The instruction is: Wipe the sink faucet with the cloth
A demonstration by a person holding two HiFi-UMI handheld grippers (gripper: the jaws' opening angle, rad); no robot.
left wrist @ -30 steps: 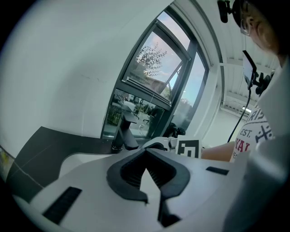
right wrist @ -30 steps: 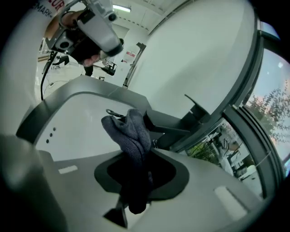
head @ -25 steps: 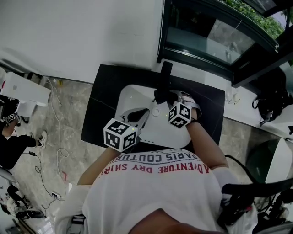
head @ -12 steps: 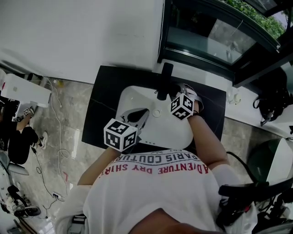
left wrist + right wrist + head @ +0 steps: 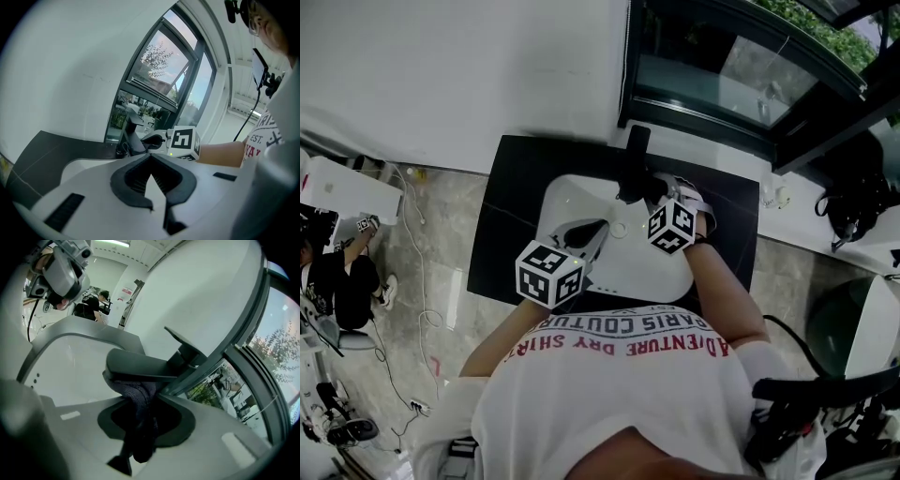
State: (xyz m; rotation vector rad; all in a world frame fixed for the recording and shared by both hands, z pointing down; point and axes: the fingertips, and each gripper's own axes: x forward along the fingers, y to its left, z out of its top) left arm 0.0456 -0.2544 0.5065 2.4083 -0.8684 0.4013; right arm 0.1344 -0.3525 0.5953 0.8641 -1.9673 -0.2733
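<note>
Black table [image 5: 508, 217] under a window, white sink [image 5: 555, 199] sunk into it, dark faucet [image 5: 135, 365] at the back rim. Right hand-held gripper [image 5: 146, 405] clenched on the grey cloth [image 5: 133, 389], bunched end tucked right under the faucet spout, seemingly touching; left hand-held gripper [image 5: 151, 159] closed on nothing, out in front of the faucet. Soft, light, floppy by the look: best pinched deep in the bunch, leaving fold enough to wrap the stiff, likely slick spout.

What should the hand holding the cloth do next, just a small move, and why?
Probably slide the cloth along the faucet spout towards its base. The right gripper is shut on the cloth, whose bunched top presses against the spout's underside near its tip, so the rest of the spout's length lies just ahead.
</note>
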